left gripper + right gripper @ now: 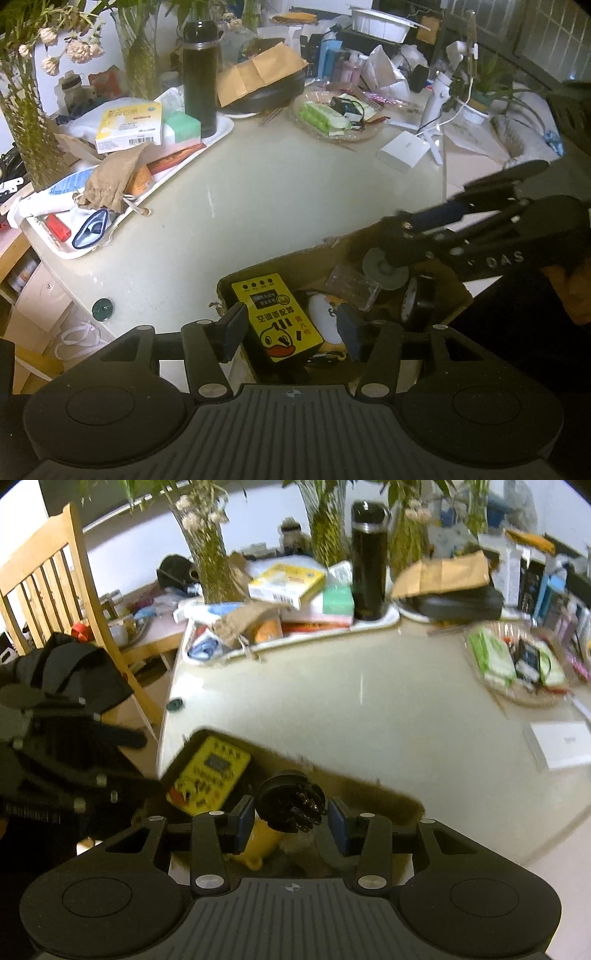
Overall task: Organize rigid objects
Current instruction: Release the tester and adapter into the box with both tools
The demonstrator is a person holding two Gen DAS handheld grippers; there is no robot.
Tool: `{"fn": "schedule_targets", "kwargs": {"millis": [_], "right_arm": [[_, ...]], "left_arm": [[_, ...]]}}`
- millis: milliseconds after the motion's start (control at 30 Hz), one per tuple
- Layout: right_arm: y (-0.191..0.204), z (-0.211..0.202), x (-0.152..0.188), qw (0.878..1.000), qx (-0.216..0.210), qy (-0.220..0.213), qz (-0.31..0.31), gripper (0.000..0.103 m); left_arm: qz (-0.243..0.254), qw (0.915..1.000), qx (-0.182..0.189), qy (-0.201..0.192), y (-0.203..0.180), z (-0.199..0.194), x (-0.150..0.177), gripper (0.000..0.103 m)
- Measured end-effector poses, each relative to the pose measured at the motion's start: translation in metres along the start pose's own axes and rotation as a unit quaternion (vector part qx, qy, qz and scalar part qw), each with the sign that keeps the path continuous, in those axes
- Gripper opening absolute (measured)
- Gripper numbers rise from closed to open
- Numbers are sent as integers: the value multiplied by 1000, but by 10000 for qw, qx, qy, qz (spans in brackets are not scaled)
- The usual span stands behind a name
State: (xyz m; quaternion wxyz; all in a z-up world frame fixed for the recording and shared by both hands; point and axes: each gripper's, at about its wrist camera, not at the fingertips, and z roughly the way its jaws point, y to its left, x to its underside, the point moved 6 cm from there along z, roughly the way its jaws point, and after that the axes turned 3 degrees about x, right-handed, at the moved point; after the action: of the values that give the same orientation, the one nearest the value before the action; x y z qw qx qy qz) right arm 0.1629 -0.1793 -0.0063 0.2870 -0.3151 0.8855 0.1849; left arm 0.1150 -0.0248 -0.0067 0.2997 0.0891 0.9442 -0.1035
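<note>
the cardboard box sits at the near edge of the pale table, low and right of centre in the left wrist view, and both tools hang over it. the yellow device with the duck print lies flat in the box's left end, its long axis running from upper left to lower right of the frame. the left gripper straddles the device's lower half with its jaws spread: the left pad stands clear outside the box wall and the right pad sits just off the device's right edge, so nothing is pinched.

in the right wrist view the right gripper hovers over the box's middle, and a black round part with metal prongs sits between its blue pads. a gap shows on both sides of the part, so the jaws appear parted, not pressing. the same tool reaches in from the right edge of the left wrist view, its tip beside a grey disc.

the deciding relation, as a judgement: the black part lies straight ahead of the right gripper and well right of the left one, so the right hand is nearer to it, while the yellow device belongs to the left hand's side.
</note>
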Motion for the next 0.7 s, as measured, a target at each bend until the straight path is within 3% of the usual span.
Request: {"fn": "schedule_targets", "kwargs": {"millis": [33, 67, 133, 167, 367, 633, 700], "right_arm": [[2, 1, -2, 10000, -24, -1, -31, 57], [5, 1, -3, 10000, -14, -19, -68, 74], [9, 0, -3, 9997, 88, -130, -162, 92], [10, -1, -1, 9996, 115, -143, -204, 95], [4, -8, 14, 9991, 412, -67, -112, 103], [-7, -23, 42, 9957, 828, -121, 391, 103], [-6, -26, 50, 9947, 934, -117, 419, 103]], "left_arm": [[-17, 10000, 34, -27, 0, -1, 1, 54], [-30, 10000, 60, -58, 1, -3, 1, 55], [-37, 9999, 55, -117, 2, -6, 2, 60], [-38, 9999, 44, -154, 2, -7, 3, 68], [-31, 9994, -103, -343, 4, -14, 6, 77], [22, 9975, -436, -552, 5, -20, 12, 80], [46, 9968, -488, -627, 4, -23, 15, 90]]}}
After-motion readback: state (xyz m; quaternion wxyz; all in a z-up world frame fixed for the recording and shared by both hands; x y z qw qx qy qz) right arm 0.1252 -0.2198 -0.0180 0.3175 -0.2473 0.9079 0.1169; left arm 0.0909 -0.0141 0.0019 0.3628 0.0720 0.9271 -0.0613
